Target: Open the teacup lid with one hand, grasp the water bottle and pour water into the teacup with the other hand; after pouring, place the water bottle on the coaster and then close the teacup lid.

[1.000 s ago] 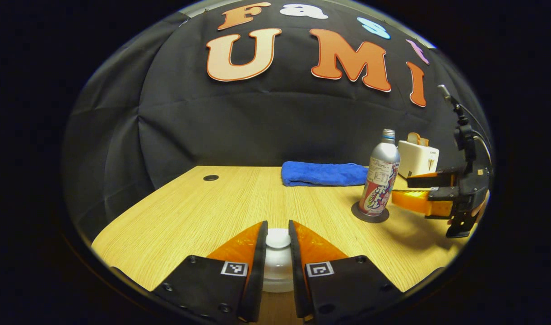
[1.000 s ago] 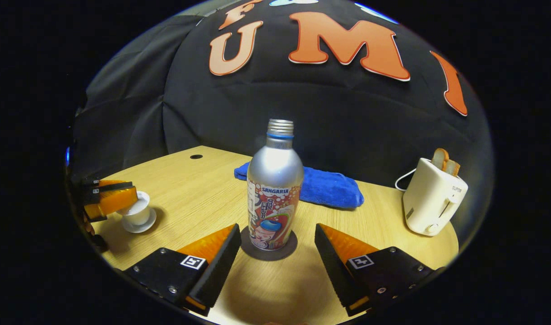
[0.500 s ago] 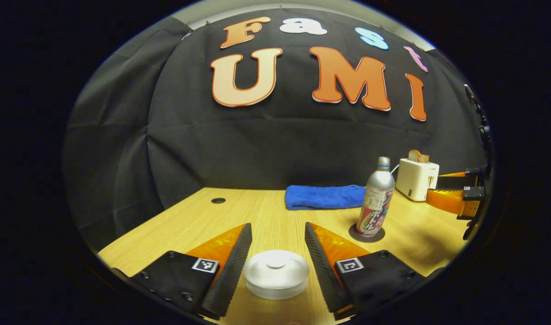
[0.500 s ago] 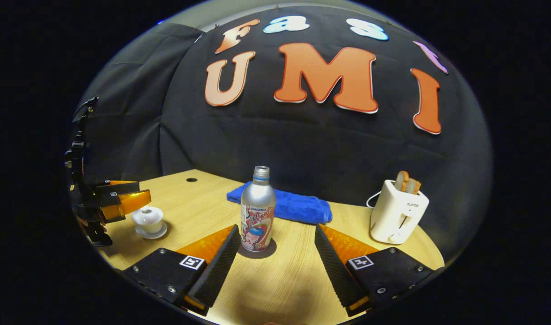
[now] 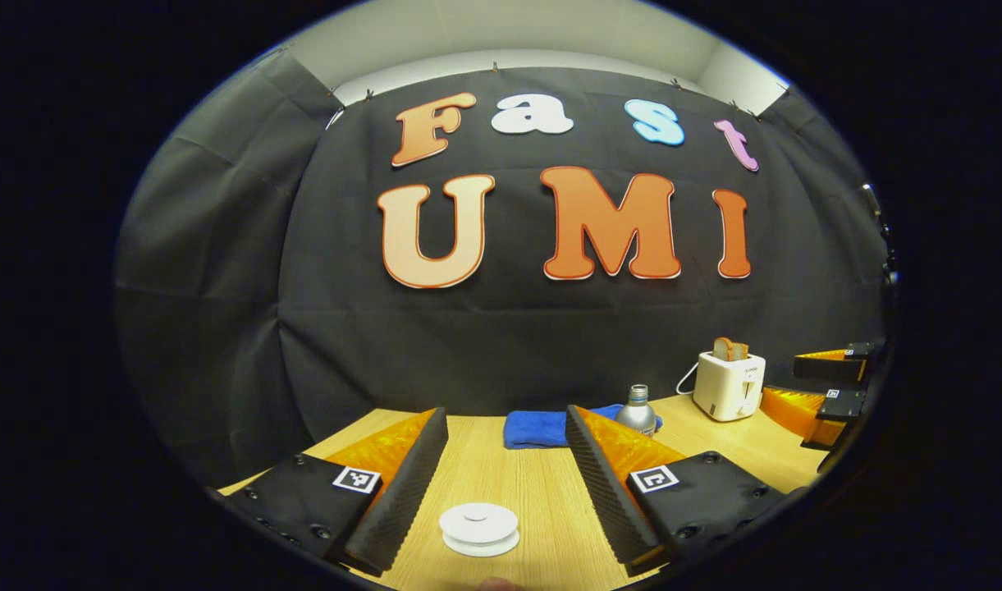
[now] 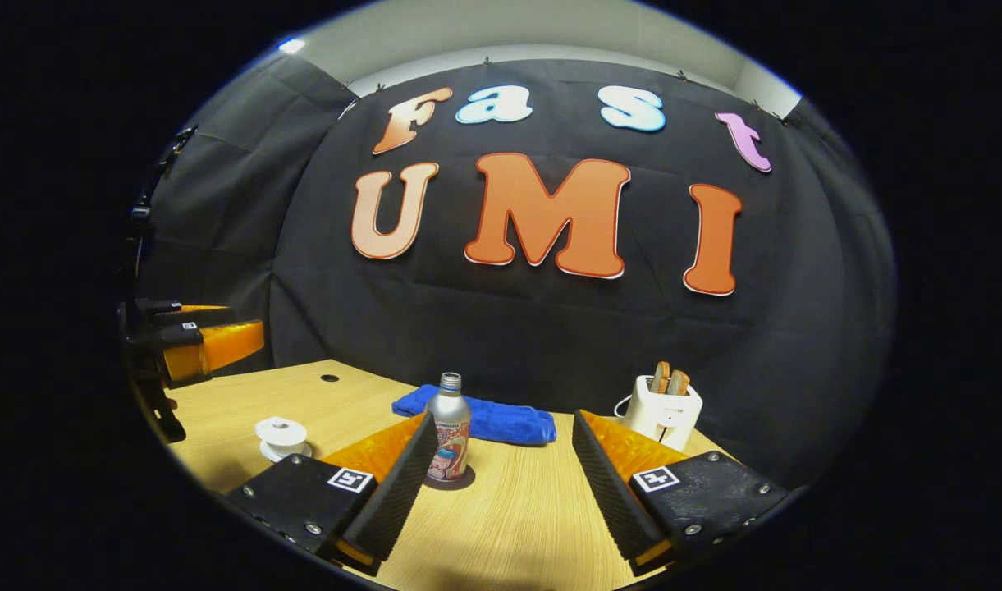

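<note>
The white teacup [image 5: 479, 528] stands on its saucer with its lid on, low on the wooden table [image 5: 501, 484], below and between the fingers of my open left gripper [image 5: 505, 480]. In the right gripper view the same teacup [image 6: 281, 437] sits at the left. The silver water bottle [image 6: 449, 439] stands upright on a dark coaster [image 6: 451, 481], just beyond my open right gripper [image 6: 501, 484]. From the left gripper view the bottle's [image 5: 635, 415] top peeks over the right finger. The left gripper [image 6: 201, 349] hangs high at the left, above the cup.
A folded blue towel [image 6: 476, 420] lies at the back of the table. A white toaster [image 6: 663, 412] holding bread slices stands back right. A round cable hole [image 6: 330, 378] is at the table's far left. The other gripper [image 5: 821, 390] hovers at the right edge.
My left gripper has let go of the teacup lid, opened, and risen up and back. My right gripper has also pulled back and up from the bottle, which stays on its coaster.
</note>
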Tool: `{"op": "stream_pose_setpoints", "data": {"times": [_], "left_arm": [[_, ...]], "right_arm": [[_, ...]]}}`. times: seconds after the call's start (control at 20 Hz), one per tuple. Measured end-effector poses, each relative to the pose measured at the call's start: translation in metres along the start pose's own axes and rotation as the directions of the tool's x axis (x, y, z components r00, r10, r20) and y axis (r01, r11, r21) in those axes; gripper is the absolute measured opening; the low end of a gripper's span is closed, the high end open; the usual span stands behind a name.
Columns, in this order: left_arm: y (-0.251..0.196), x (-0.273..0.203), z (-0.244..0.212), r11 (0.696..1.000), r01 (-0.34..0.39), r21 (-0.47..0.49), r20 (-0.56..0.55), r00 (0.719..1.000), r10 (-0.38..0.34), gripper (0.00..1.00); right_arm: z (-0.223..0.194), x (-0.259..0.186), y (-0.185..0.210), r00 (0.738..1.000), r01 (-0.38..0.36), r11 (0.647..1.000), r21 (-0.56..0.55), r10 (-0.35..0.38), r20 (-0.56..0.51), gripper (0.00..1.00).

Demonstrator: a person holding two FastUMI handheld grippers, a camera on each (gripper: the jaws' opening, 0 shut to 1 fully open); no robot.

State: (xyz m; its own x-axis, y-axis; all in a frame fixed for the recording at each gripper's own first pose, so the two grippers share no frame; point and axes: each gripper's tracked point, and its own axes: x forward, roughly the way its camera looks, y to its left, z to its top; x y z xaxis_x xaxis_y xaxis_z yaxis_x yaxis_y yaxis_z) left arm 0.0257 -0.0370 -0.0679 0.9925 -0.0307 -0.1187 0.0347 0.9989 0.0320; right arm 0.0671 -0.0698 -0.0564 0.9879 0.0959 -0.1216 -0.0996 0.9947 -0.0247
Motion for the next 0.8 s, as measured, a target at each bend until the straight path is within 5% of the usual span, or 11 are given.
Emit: {"op": "stream_pose_setpoints", "data": {"times": [0.3, 0.35, 0.5, 0.6, 0.65, 0.8], "left_arm": [[0.010, -0.024, 0.019, 0.999, -0.035, -0.004, 0.037, 0.999, 0.035, 1.00], [0.011, -0.026, 0.020, 0.999, -0.039, -0.004, 0.039, 0.998, 0.039, 0.93], [0.014, -0.032, 0.022, 0.999, -0.043, -0.009, 0.050, 0.998, 0.044, 0.93], [0.018, -0.034, 0.027, 0.999, -0.051, -0.004, 0.065, 0.997, 0.051, 1.00], [0.020, -0.036, 0.030, 0.998, -0.057, -0.005, 0.070, 0.996, 0.058, 0.93], [0.023, -0.041, 0.036, 0.998, -0.059, -0.016, 0.079, 0.995, 0.060, 0.93]], "right_arm": [[0.019, -0.023, 0.005, 0.998, 0.004, 1.000, -0.010, -0.003, 0.060, 1.00], [0.018, -0.026, 0.008, 0.998, 0.004, 1.000, -0.020, -0.003, 0.057, 0.99], [0.025, -0.031, 0.014, 0.998, -0.002, 1.000, -0.021, 0.004, 0.064, 0.99], [0.030, -0.035, 0.015, 0.997, -0.003, 1.000, -0.021, 0.005, 0.073, 0.99], [0.032, -0.036, 0.015, 0.997, 0.000, 1.000, -0.021, 0.001, 0.075, 0.99], [0.040, -0.039, 0.012, 0.996, 0.009, 1.000, -0.020, -0.007, 0.087, 0.99]]}}
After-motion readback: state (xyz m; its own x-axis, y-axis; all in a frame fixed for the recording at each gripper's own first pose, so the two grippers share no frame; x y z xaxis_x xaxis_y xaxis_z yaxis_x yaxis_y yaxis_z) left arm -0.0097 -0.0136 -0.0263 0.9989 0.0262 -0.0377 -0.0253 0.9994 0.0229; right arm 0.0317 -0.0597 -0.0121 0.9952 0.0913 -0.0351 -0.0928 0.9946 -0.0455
